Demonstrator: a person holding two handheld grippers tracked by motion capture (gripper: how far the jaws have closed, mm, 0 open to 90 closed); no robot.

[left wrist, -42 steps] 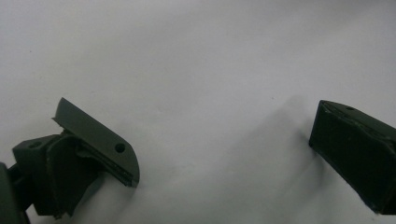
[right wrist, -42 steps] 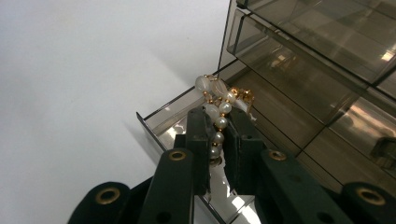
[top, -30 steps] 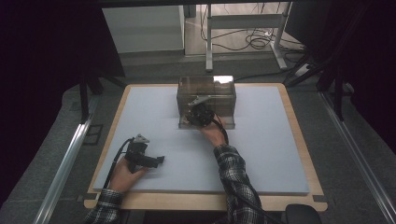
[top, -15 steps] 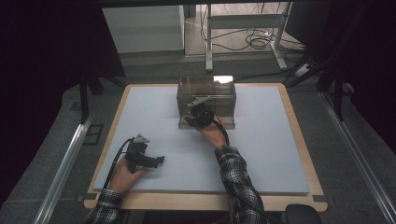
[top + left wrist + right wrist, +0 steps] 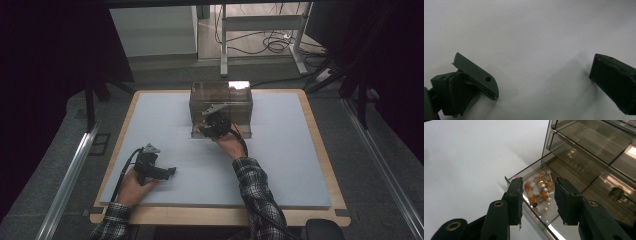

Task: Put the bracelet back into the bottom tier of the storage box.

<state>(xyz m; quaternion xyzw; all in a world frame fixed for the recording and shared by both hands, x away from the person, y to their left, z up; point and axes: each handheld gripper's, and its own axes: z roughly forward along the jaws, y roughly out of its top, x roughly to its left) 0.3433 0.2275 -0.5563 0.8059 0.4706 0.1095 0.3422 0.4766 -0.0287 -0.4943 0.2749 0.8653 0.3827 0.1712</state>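
Pale blue matting covers the wooden table (image 5: 320, 125), and near its far middle stands a smoked clear acrylic drawer cabinet (image 5: 221, 100), its bottom drawer (image 5: 549, 213) pulled out towards the person. The left gripper (image 5: 161, 172) rests low on the mat at the near left, held in place by the left hand (image 5: 131, 184); in the left gripper view its jaws stand wide apart with nothing but bare mat between them. The right gripper (image 5: 537, 200) is at the front of the cabinet, just over the open drawer, and this is where the change lies: compared with the earlier high views it sits in almost the same spot, but its jaws have just been opening. In the right gripper view they now stand moderately apart on either side of a beaded bracelet (image 5: 539, 191), a loop of orange, white and gold beads that lies in a heap on the drawer's floor. The pads do not appear to press on the beads, and the bracelet seems to rest on the drawer itself. My reading is that the bracelet has been let go into the drawer, so the placing looks done; what likely remains is to lift the gripper clear without snagging the beads and to push the drawer shut.
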